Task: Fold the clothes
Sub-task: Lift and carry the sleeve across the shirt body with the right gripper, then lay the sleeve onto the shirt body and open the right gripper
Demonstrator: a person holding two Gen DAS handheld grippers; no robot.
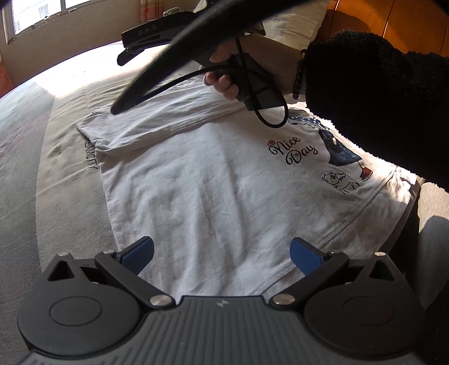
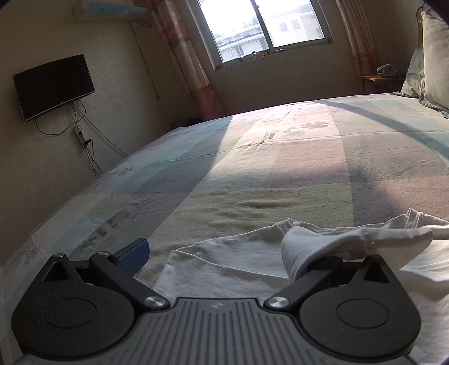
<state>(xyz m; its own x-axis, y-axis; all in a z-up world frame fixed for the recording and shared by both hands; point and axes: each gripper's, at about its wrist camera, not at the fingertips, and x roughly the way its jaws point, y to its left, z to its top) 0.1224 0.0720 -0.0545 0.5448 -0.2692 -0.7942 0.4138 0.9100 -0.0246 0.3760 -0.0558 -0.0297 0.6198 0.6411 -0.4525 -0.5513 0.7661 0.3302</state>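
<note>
From the left wrist, our left tool (image 1: pixel 221 254) hovers wide open over the near hem of the shirt (image 1: pixel 213 185), which lies flat on the bed (image 1: pixel 42 168). Our right hand (image 1: pixel 238 67) holds its tool at the far sleeve.

From the right wrist, our right tool (image 2: pixel 221 257) spreads wide, shirt (image 2: pixel 331 247) cloth draped over its right finger.

Bedroom. Bed (image 2: pixel 252 174) covered by pastel striped sheet with flower print, sunlit band across its middle. Sliding window (image 2: pixel 263 25) in far wall, bright daylight, buildings outside; checked curtains (image 2: pixel 185 56) at both sides. Wall-mounted television (image 2: pixel 53 84) on left wall, cables hanging below. Pillows (image 2: pixel 432 56) at right. Wooden headboard (image 1: pixel 393 22).
</note>
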